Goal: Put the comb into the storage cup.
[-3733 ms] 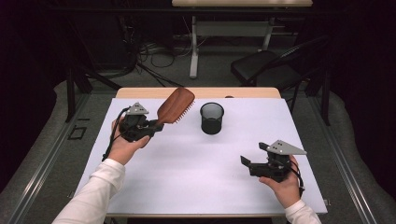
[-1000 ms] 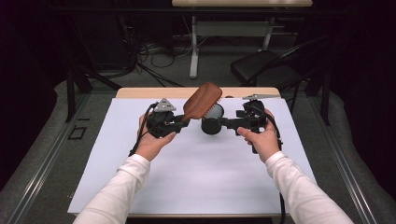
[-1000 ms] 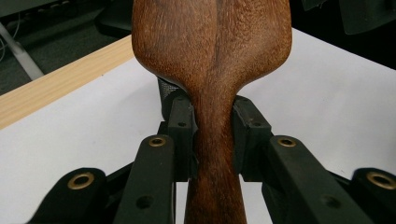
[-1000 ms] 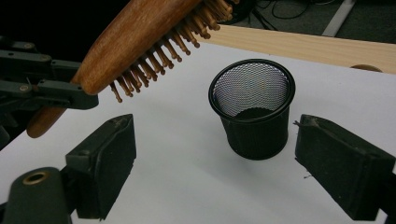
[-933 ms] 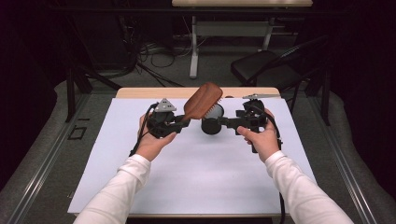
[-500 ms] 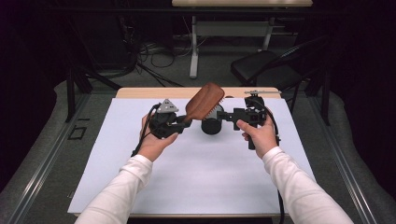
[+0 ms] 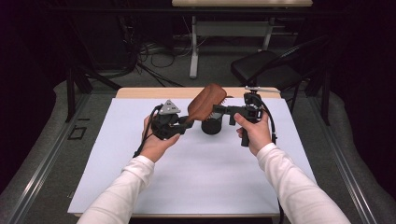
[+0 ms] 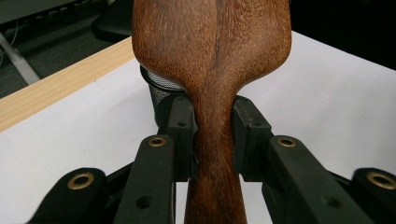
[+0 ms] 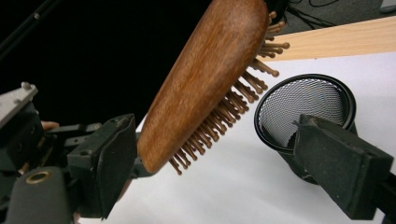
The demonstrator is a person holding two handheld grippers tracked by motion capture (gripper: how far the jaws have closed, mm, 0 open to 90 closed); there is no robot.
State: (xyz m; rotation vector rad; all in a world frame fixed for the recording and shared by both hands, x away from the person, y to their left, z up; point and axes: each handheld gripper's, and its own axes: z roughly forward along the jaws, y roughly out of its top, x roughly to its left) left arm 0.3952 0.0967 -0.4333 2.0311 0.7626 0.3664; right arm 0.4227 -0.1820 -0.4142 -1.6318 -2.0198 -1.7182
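Your left gripper (image 7: 180,127) is clamped tight on the handle of the hairbrush (image 7: 206,101), holding it tilted above the mesh cup (image 7: 211,126). Your right gripper (image 7: 219,112) stands wide open with the brush head between its pads, so bring those pads in square on the wooden back and bristle side before you let go with the left. One brush, one cup and two grippers are on the white table (image 7: 196,186).
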